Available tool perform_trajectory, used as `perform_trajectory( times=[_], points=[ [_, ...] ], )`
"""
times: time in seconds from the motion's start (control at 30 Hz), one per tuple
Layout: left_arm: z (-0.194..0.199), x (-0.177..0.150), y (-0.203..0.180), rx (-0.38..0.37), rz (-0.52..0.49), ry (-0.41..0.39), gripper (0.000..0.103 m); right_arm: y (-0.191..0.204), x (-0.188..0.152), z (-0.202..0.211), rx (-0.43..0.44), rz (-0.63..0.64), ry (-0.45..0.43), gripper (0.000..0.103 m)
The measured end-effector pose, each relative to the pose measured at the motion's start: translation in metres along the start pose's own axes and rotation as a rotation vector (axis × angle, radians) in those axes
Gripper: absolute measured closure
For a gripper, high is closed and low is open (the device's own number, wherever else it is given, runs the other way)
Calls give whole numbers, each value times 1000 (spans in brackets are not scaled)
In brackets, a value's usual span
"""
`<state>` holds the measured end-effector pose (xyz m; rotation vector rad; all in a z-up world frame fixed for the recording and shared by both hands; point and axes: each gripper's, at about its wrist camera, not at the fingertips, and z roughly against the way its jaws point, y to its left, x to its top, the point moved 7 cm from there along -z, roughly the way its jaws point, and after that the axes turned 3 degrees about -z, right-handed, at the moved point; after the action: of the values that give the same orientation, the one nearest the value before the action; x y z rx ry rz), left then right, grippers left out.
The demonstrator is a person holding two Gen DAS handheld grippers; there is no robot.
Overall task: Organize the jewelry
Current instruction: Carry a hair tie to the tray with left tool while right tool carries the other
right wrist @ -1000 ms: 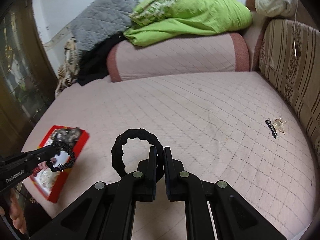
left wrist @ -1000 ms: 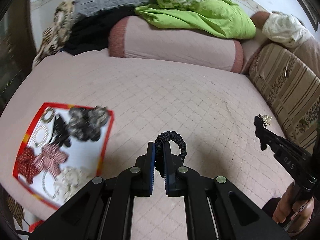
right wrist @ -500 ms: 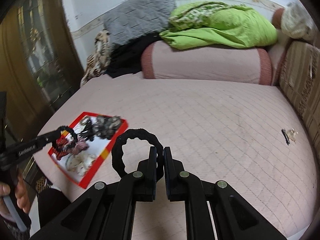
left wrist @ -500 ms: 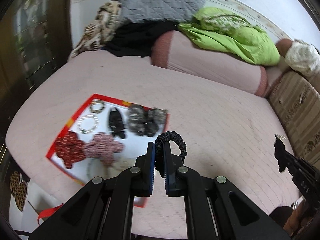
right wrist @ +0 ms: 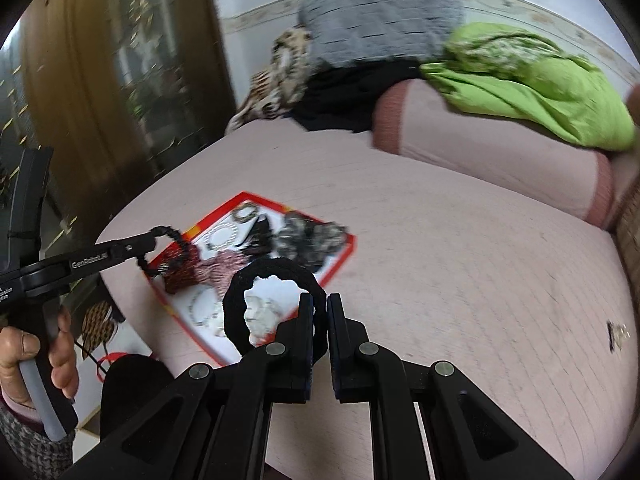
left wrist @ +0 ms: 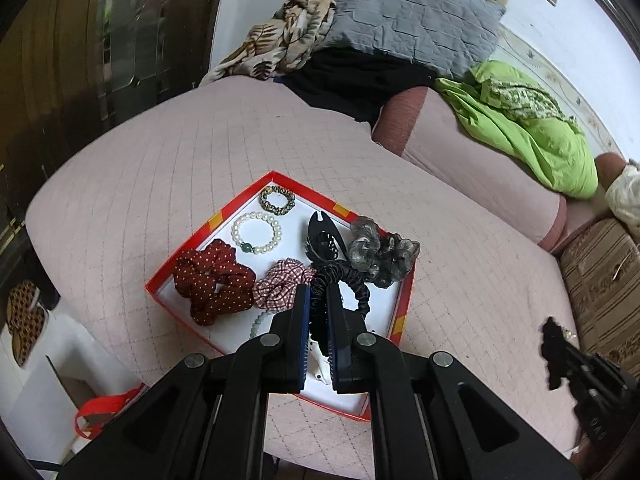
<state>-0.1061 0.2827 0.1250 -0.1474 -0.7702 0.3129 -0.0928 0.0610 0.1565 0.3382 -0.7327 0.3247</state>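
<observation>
Our left gripper (left wrist: 319, 316) has swung over the red tray (left wrist: 405, 309), fingers squeezing a black hair tie (left wrist: 344, 276). Our right gripper (right wrist: 319, 322) follows, pinching a black fuzzy ring (right wrist: 276, 274); both can drop soon.

Grey pillow (left wrist: 404, 20), green blanket (left wrist: 532, 128) on pink bed (left wrist: 160, 168)

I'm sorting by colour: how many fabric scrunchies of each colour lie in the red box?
Red scrunchie: 1
Pink checked scrunchie: 1
Grey scrunchie: 1
White scrunchie, partly hidden: 1
Total: 4
</observation>
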Motion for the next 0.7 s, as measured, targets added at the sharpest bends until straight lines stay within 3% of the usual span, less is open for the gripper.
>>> perform_trajectory(
  times=[0.3, 0.7],
  points=[
    [-18, -3, 23, -54, 62, 22, 96, 44, 5, -51, 29, 77, 72, 95],
    [-59, 4, 43, -95, 148, 73, 96, 52, 10, -106, 27, 81, 145, 95]
  ],
)
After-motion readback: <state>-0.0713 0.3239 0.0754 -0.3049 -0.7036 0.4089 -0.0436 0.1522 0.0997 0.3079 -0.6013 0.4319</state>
